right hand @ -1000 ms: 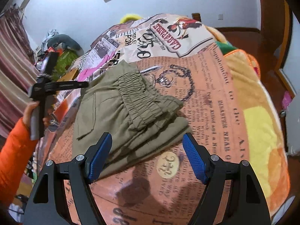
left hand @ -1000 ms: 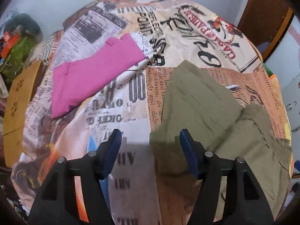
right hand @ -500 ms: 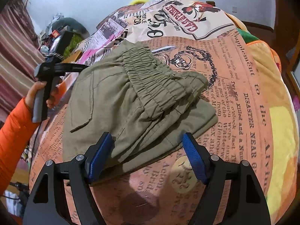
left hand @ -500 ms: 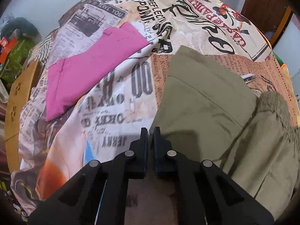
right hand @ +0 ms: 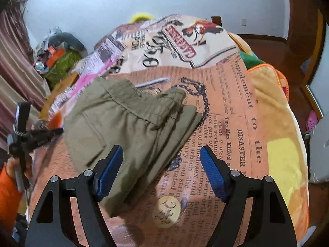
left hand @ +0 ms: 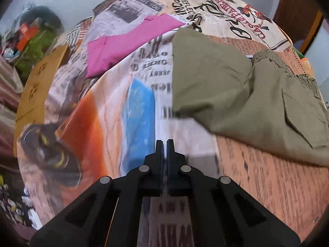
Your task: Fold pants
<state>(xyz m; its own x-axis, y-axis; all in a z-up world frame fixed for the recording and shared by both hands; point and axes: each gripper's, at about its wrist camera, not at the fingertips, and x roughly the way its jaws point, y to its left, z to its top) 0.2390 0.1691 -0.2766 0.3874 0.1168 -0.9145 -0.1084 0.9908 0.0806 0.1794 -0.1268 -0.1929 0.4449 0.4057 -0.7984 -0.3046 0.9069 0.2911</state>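
- pants (right hand: 131,127) sit bundled in a few layers mid-bed (right hand: 236,103), looks mostly folded to me
- left gripper (left hand: 165,144) pressed together on nothing, just short of the pants edge
- right gripper (right hand: 160,164) spread wide above the near corner, probably to tidy it
- pink cloth (left hand: 127,43) lies well apart, nothing blocking

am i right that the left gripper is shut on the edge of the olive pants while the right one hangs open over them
Not quite. The left gripper is shut, but on nothing: the left wrist view shows its closed tips over the printed bedspread, apart from the olive pants. The rest holds: the right gripper hangs open over the pants.
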